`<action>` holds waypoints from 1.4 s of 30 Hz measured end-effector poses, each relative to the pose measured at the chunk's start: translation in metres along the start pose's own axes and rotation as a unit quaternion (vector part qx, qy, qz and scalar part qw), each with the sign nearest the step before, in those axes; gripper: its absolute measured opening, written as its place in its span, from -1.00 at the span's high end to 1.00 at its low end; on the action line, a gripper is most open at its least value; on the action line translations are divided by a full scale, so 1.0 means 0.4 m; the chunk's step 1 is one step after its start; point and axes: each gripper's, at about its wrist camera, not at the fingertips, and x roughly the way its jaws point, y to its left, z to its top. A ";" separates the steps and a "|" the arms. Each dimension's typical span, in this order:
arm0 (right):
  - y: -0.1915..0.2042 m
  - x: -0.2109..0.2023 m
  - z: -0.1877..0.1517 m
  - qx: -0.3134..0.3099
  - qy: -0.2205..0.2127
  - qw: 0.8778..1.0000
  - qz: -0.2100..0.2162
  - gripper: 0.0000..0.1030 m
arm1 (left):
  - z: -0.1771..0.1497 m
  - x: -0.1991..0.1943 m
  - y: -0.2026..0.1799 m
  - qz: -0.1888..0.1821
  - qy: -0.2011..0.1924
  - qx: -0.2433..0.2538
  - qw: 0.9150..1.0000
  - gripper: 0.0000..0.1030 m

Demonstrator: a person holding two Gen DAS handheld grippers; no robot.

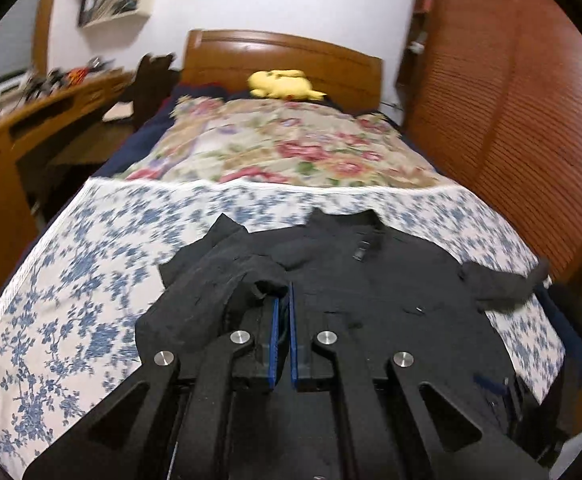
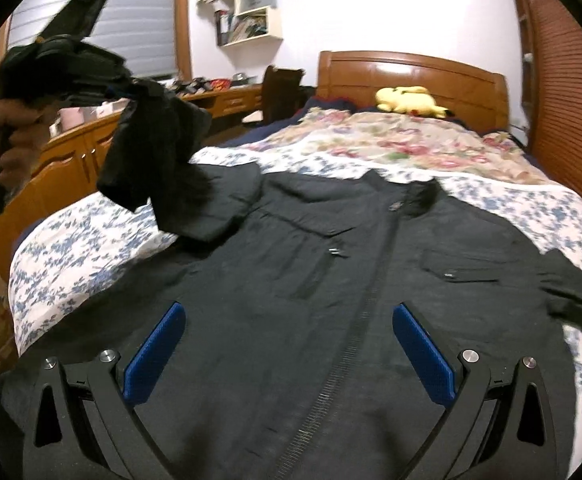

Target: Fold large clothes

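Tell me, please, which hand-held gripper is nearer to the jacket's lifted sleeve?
Left. The left hand-held gripper is shut on the sleeve, holding it above the bed. The right hand-held gripper hangs open over the jacket front.

No legible text anywhere, wall shelf items point(image 2: 247, 12) possibly printed but too blurred to read, jacket point(image 2: 331, 280) bore no readable label
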 end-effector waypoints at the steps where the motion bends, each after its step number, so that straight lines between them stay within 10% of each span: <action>1: -0.010 -0.011 -0.001 0.005 -0.003 1.000 -0.003 -1.00 | -0.013 -0.008 -0.031 -0.002 -0.001 0.009 1.000 0.91; 13: 0.018 -0.071 -0.002 0.029 -0.034 0.999 0.006 -1.00 | -0.226 -0.065 -0.117 -0.015 0.040 0.030 0.999 0.89; 32: 0.128 0.095 0.013 -0.010 0.011 0.995 0.094 -1.00 | -0.411 -0.231 0.038 -0.001 0.000 -0.018 1.000 -0.30; 42: 0.238 0.193 0.025 -0.055 0.055 0.985 0.153 -0.97 | -0.474 -0.264 0.147 0.049 -0.029 -0.039 0.998 -0.33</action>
